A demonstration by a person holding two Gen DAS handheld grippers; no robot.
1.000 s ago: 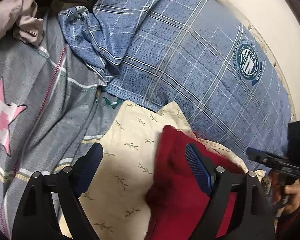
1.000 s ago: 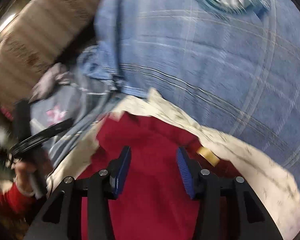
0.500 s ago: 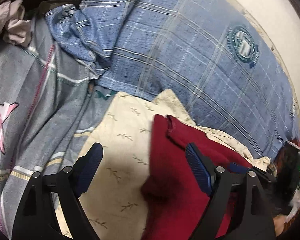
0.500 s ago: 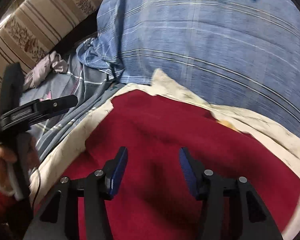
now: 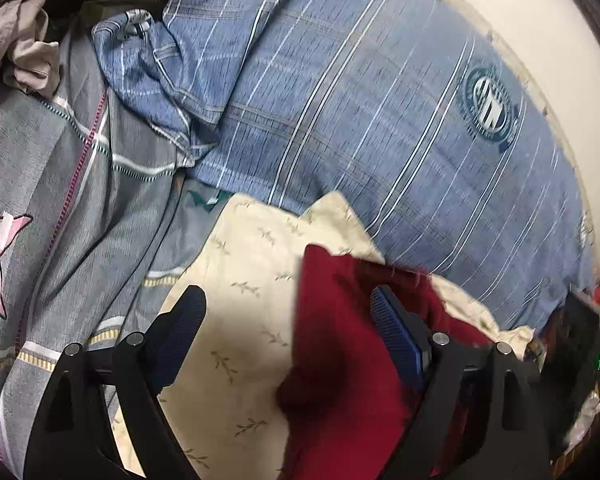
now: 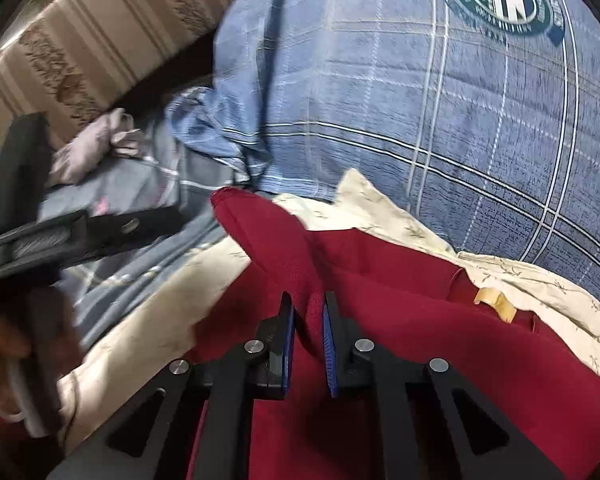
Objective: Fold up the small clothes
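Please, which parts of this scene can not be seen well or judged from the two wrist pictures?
- Red garment: its lower part is cut off by the frame edge and hidden under the right tongs; full shape unknown.
- Red garment in the left wrist view: motion blur hides its edges.
- Yellow label: too small to read.
- Left tongs: open; whether they touch the cream cloth cannot be told.

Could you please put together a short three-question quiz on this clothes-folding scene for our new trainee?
1. True or false: the right tongs are shut on the red garment.
2. The left tongs are: A open, B shut on cloth.
3. Fill in: the red garment lies on a cream cloth printed with small ____.

Key: 1 true; 2 A; 3 leafy sprigs.
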